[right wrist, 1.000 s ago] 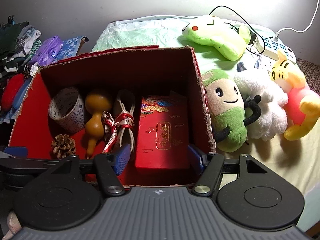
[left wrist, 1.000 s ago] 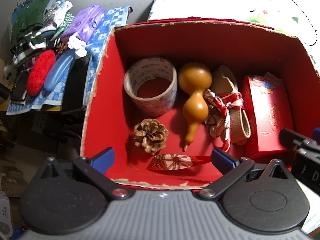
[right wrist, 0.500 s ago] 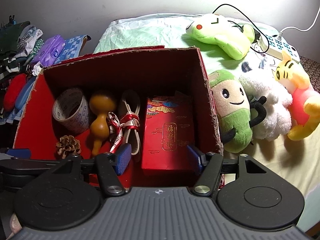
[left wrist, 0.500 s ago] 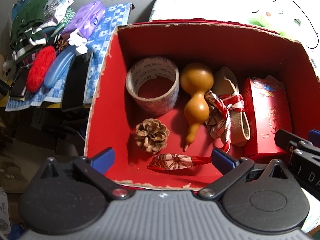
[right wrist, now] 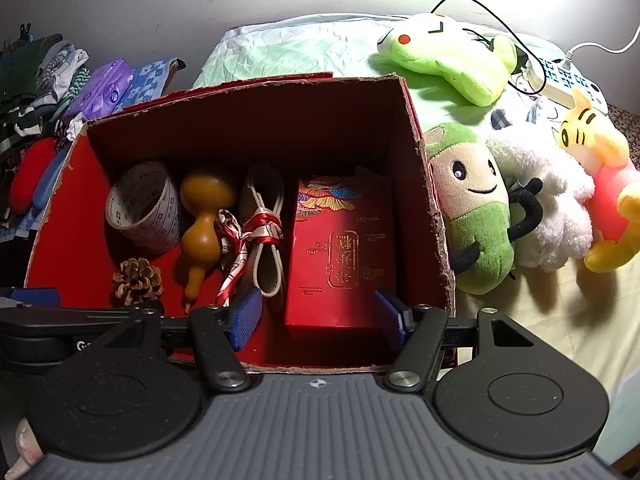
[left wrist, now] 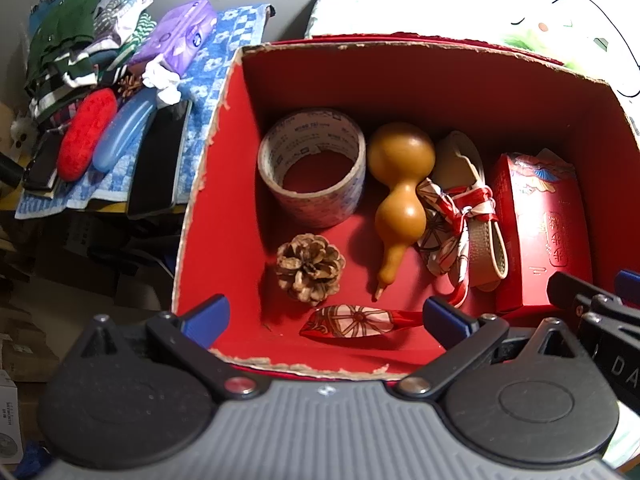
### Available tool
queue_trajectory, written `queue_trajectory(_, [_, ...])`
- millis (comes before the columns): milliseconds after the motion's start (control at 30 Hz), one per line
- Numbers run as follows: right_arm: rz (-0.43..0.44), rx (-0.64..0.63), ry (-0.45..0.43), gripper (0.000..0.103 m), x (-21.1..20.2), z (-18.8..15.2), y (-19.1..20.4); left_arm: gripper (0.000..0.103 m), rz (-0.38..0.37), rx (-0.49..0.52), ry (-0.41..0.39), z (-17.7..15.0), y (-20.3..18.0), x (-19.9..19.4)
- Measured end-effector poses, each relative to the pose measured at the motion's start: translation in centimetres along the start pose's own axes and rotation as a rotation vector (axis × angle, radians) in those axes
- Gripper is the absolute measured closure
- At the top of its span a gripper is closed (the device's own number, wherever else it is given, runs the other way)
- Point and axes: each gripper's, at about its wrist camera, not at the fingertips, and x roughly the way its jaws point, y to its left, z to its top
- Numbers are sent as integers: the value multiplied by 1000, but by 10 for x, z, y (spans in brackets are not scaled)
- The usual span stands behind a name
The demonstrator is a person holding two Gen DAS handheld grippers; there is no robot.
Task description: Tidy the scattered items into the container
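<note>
Nearest the cameras, both grippers hang over the near rim of the red cardboard box, pointing down into it. The left gripper has its blue fingers spread wide with nothing between them; the right gripper also has its fingers apart, straddling the near end of the red gift box without pressing on it as far as the right view shows.

Inside the container, a patterned ribbon lies by the near wall, with a pine cone just beyond. Further in sit a roll of tape, a gourd and a tan strap bundle tied with the same ribbon, the gift box along the right wall.

Judging from this, the packing looks largely done. Beyond the box, four plush toys remain on the bed; whether they count as scattered items is unclear.
</note>
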Motion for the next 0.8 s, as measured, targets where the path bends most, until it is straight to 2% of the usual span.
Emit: queue_trajectory(800, [18,-28,-32,38,-5,-8,-6,1,37,17,-22,-3,-5,0])
